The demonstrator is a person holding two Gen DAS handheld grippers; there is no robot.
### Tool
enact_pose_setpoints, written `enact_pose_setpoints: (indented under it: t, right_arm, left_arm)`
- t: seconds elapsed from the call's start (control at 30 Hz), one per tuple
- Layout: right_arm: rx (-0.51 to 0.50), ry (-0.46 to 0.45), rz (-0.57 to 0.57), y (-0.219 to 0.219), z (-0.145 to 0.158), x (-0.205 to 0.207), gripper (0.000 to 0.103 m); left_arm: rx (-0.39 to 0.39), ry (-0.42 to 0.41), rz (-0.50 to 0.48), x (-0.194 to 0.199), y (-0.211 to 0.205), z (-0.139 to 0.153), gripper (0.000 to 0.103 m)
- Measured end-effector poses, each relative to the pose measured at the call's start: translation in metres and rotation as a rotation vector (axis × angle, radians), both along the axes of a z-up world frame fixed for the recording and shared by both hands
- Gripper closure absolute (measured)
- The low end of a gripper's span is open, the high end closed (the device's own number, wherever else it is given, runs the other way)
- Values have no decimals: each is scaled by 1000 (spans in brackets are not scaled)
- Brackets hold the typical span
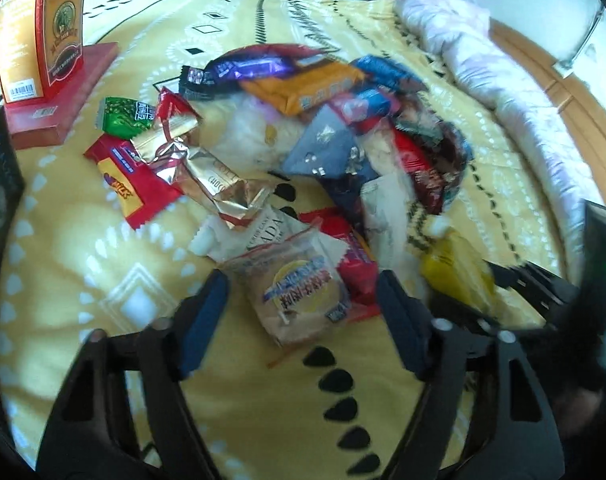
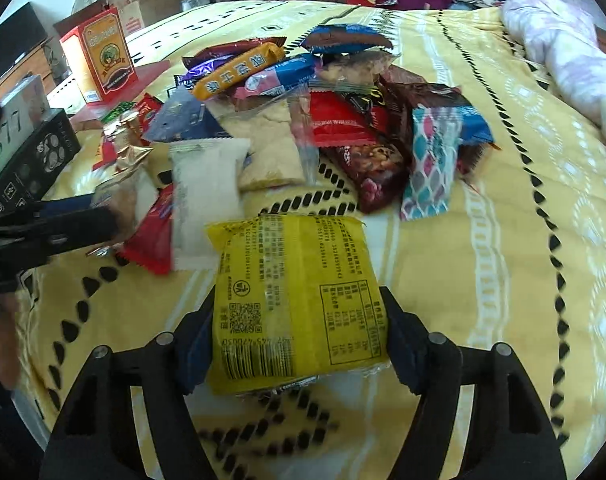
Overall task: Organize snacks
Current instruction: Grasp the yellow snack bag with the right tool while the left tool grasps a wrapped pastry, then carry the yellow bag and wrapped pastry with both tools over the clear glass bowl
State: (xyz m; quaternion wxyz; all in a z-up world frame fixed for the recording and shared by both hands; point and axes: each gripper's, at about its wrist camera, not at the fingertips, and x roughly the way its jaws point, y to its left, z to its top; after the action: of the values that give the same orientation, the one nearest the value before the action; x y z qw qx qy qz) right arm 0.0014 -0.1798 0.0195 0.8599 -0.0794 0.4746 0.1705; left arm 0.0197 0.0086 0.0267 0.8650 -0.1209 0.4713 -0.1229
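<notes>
Yellow snack packet, long axis pointing away toward the snack pile on the bedspread, is clamped in the right gripper, while the left gripper hangs open around a clear-wrapped pastry.

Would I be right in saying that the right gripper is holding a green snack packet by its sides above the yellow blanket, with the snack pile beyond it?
Not quite: the packet is yellow, not green, as the right wrist view shows. The rest stands: the right gripper holds it by its sides above the yellow blanket, with the snack pile beyond.
</notes>
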Motion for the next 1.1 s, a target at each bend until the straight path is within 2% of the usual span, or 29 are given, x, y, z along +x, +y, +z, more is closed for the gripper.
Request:
enact_pose_setpoints:
  t: [0.03, 0.2, 0.4, 0.5, 0.6, 0.77, 0.9, 1.03, 1.1]
  right_arm:
    - [-4, 0, -2, 1, -1, -3, 28]
    - [28, 25, 13, -7, -4, -1, 28]
    - [138, -66, -72, -47, 44, 1, 28]
    - [139, -114, -101, -52, 68, -5, 28]
    - [149, -162, -98, -42, 93, -13, 28]
    - [188, -231, -30, -1, 139, -20, 28]
    - [245, -273, 59, 59, 182, -17, 28]
    - [314, -297, 169, 126, 216, -18, 28]
    - [353, -295, 243, 172, 232, -19, 28]
  left_arm:
    - [11, 2, 5, 0, 0, -1, 46]
    - [58, -25, -14, -5, 5, 5, 54]
    - [94, -57, -11, -11, 21, 23, 56]
    - [88, -108, -8, -18, 27, 48, 56]
    - [84, -185, -4, -30, 38, 85, 56]
    - [99, -319, 77, -57, 91, 159, 56]
    - [137, -400, 198, -88, 167, 212, 56]
    - [191, -437, 367, -119, 248, 241, 56]
    - [199, -433, 435, -130, 284, 245, 56]
